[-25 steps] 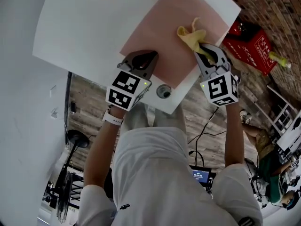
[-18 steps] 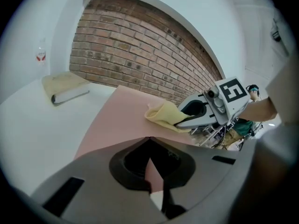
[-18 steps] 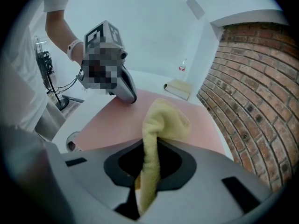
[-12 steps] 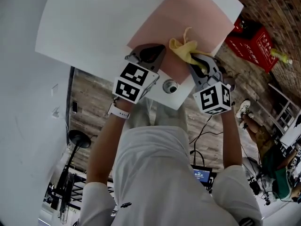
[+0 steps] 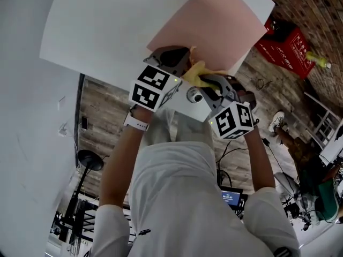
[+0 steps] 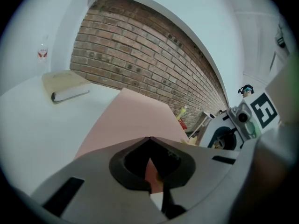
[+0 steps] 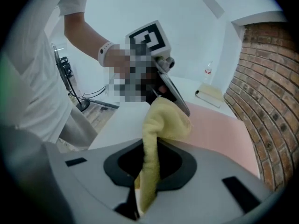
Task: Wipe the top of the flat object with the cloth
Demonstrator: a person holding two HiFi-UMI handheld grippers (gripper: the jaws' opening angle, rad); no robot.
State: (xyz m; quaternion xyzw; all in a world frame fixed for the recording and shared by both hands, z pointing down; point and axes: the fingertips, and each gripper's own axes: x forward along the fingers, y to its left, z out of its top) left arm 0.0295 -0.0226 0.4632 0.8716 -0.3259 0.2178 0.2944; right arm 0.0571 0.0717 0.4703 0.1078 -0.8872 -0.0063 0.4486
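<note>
Two grippers are seen close together at the near corner of a white table [image 5: 102, 25], on which a pink sheet [image 5: 209, 20] lies flat, turned at an angle to the table's edges. The left gripper [image 6: 149, 139] is closed tip to tip with nothing caught in it. Through the slit behind its tips, pink and then white are glimpsed, and its jaws are placed over the sheet's near edge. Whether they press on the sheet cannot be told. The right gripper [image 7: 148, 141] is clenched on a yellow cloth [image 7: 161, 120]. The cloth is pinched in a narrow fold between the jaws, and its free end is bunched up beyond the tips. In the head view that bunch is found at the sheet's near edge, between the two grippers and just beside the left jaws — contact with the sheet is not clear from any view. A round fitting [image 5: 194, 96] is set in the table just beside the right jaws. A closed book [image 6: 65, 88] is noted at the far side of the table, well apart from the sheet's far corner. A brick wall [image 6: 154, 64] is seen beyond the table, and a red crate [image 5: 286, 44] on the floor past the table's right edge.
</note>
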